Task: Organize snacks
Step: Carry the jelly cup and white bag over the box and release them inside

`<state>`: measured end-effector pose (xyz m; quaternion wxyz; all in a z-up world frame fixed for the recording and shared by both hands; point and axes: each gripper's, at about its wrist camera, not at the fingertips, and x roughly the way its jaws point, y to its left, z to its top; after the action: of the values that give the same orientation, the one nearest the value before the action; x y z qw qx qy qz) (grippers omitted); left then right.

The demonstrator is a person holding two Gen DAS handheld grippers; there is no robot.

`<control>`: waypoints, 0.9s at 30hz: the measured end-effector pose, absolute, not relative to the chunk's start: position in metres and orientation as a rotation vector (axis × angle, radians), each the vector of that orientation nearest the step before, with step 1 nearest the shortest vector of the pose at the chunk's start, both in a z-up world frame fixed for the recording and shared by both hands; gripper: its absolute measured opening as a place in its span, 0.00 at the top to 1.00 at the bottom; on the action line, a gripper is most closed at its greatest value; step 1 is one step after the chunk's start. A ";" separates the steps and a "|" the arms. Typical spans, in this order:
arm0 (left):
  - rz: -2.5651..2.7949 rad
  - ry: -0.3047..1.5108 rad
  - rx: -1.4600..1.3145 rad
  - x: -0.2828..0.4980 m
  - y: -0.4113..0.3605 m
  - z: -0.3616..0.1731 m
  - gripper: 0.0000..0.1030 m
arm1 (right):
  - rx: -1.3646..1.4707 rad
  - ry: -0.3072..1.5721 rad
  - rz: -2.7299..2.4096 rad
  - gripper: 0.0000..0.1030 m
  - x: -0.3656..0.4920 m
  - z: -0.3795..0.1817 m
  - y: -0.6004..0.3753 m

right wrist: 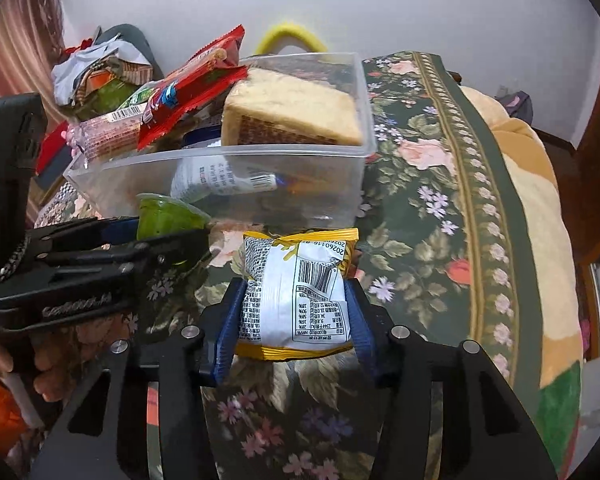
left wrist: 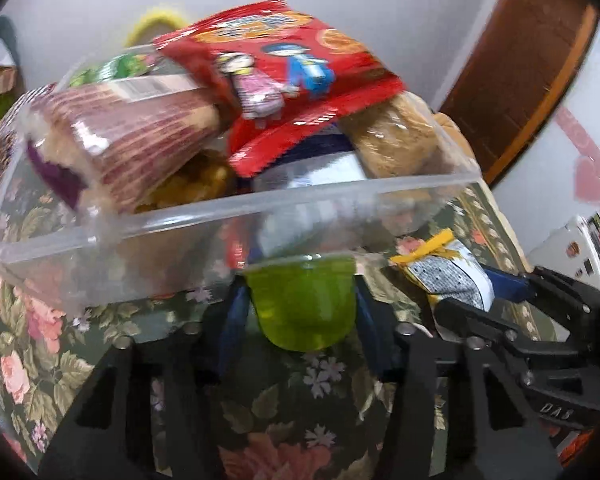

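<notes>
My left gripper (left wrist: 302,300) is shut on a green jelly cup (left wrist: 302,304), held just in front of the clear plastic box (left wrist: 100,236). The cup also shows in the right wrist view (right wrist: 164,216). My right gripper (right wrist: 296,300) is shut on a yellow-and-white snack packet (right wrist: 296,292), also near the box's (right wrist: 220,160) front wall; the packet shows at the right in the left wrist view (left wrist: 448,276). The box is heaped with snacks: a red cartoon packet (left wrist: 284,80), a pink-wrapped cake (left wrist: 140,136), a wafer block (right wrist: 292,112).
A floral green cloth (right wrist: 420,168) covers the surface under the box. A beige blanket (right wrist: 528,184) lies at its right edge. A pile of clothes and wrappers (right wrist: 96,72) sits behind left. A yellow handle (right wrist: 292,36) rises behind the box. A wooden door (left wrist: 528,60) is at right.
</notes>
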<state>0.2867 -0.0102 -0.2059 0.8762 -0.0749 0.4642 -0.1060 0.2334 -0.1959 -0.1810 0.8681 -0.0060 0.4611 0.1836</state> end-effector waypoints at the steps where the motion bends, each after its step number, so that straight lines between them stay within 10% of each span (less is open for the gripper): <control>1: -0.218 0.959 -0.143 0.285 -0.012 -0.205 0.53 | -0.008 0.962 0.386 0.56 0.233 -0.180 -0.197; 27: -0.158 0.665 -0.148 0.231 0.018 -0.087 0.53 | 0.042 0.717 0.444 0.56 0.241 -0.100 -0.180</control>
<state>0.2313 0.0178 -0.0866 0.9395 -0.0723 0.3259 -0.0772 0.2413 -0.1804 -0.0996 0.9122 0.0202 0.3477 0.2157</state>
